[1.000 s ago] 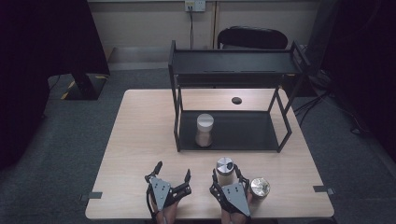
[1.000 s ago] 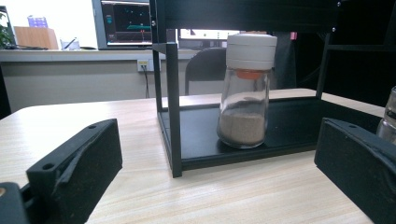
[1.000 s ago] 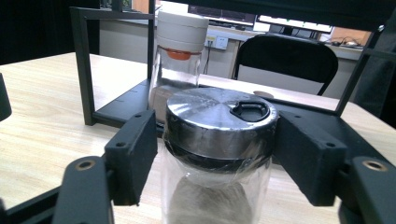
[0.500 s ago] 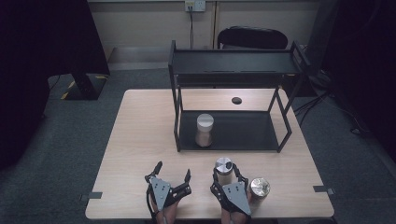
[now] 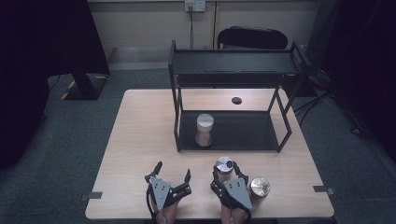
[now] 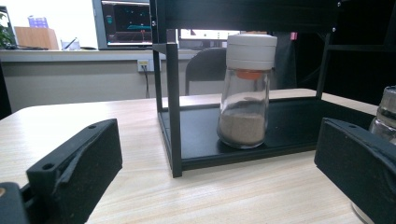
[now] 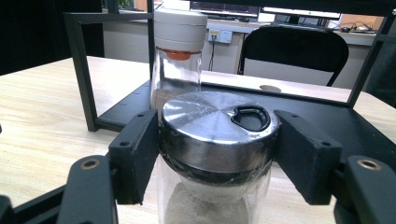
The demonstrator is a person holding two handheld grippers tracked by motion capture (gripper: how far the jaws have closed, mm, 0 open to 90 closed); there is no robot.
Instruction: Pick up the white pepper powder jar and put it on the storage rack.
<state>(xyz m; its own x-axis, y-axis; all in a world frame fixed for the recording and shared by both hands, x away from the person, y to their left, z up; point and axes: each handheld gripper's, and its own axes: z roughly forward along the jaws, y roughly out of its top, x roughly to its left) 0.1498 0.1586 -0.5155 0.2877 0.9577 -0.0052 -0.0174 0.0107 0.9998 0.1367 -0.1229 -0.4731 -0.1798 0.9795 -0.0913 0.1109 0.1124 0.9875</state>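
High view first, reading left to right across the pale wooden table (image 5: 140, 140): the left gripper (image 5: 172, 175) sits near the front edge with its jaws spread wide and nothing between them. In the left gripper view those two black jaws stand well apart over bare tabletop, and past them the black two-tier shelf rack (image 6: 170, 107) rises from the table.

On the rack's lower tray, toward its left end, stands an upright glass jar with a white cap (image 5: 204, 130), part-filled with a brownish powder.

Just right of the left gripper is the right gripper (image 5: 225, 170), its jaws on either side of a steel-lidded shaker jar (image 5: 224, 165) standing in front of the rack. In the right gripper view the jaws flank the lid (image 7: 219, 126); the left jaw looks pressed to it, but whether the right jaw touches I cannot tell, so whether it is truly gripped is unclear.

Just beside that gripper to the right stands a second steel-lidded jar (image 5: 259, 187), near the front edge. Farther back, behind the rack, a small dark round disc (image 5: 236, 100) lies on the table, and a black chair (image 5: 254, 38) stands beyond it.
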